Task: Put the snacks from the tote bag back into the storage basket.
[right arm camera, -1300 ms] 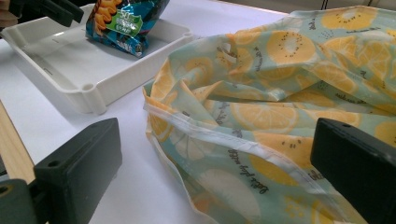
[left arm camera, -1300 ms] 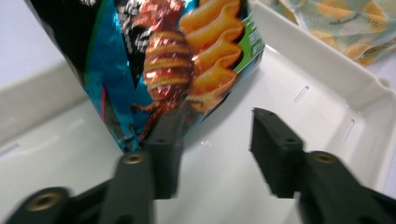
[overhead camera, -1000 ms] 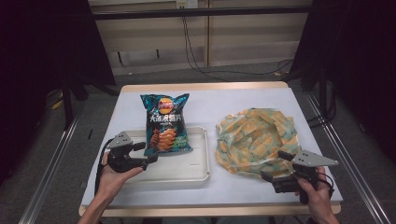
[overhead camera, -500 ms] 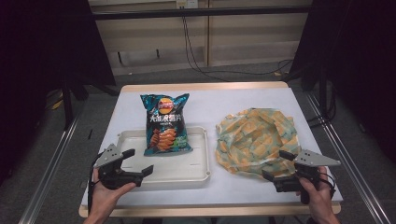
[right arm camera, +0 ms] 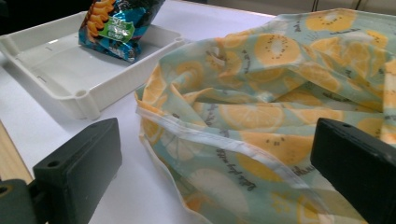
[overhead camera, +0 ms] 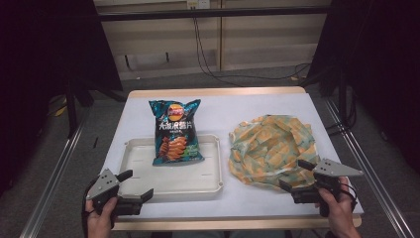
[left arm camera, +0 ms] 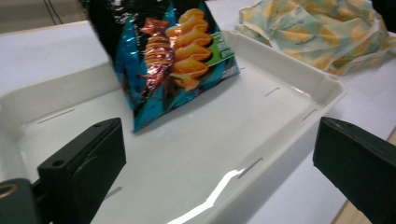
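Note:
A dark blue chip bag (overhead camera: 175,131) lies with its lower half in the white tray (overhead camera: 148,178) and its top on the table beyond. The bag (left arm camera: 168,56) and the tray's near wall (left arm camera: 261,158) sit just ahead of the jaws in the left gripper view. My left gripper (overhead camera: 136,184) is open at the tray's front left corner, holding nothing. A crumpled lemon-print cloth bag (overhead camera: 270,148) lies right of the tray. My right gripper (overhead camera: 296,175) is open at the cloth's front edge (right arm camera: 261,135), empty.
The white tabletop (overhead camera: 247,106) has a wooden front edge (overhead camera: 237,220). Metal rails (overhead camera: 54,168) run along both sides of the table. Cables (overhead camera: 208,54) trail on the floor behind it.
My left gripper has drawn back from over the tray's left side toward the front left corner of the table. The right gripper has barely shifted.

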A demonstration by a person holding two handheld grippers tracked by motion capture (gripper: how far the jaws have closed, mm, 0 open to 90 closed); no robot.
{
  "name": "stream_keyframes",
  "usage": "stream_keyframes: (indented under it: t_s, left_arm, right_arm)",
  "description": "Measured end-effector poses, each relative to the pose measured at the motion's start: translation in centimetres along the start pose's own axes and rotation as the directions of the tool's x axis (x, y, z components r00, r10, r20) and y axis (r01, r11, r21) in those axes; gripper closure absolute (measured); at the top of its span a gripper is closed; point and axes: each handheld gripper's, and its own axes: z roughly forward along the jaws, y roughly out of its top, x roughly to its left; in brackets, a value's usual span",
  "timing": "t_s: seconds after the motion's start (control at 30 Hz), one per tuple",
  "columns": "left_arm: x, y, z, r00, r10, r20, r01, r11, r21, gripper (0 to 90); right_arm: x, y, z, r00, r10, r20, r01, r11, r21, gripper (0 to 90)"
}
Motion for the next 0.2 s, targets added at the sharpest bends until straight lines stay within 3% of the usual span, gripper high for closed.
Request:
stream_keyframes:
  t_s: [0.07, 0.13, 0.2]
  left_arm:
    - [0.7, -0.31, -0.11, 0.9997, -0.023, 0.008, 0.023, 0.9996, 0.013, 1.6]
    - [1.01, -0.49, -0.43, 0.9977, -0.061, -0.029, 0.061, 0.998, -0.014, 2.1]
    - [0.9, -0.63, -0.69, 0.9976, -0.053, -0.044, 0.053, 0.9985, -0.012, 1.6]
  right_arm:
    - [-0.12, 0.03, -0.07, 0.9999, 0.008, 0.01, -0.007, 1.0, -0.006, 1.4]
    - [-0.24, 0.03, -0.15, 0.9997, 0.014, 0.021, -0.013, 1.0, -0.012, 1.4]
    - [-0.29, 0.08, -0.2, 0.9997, 0.012, 0.022, -0.011, 1.0, -0.017, 1.4]
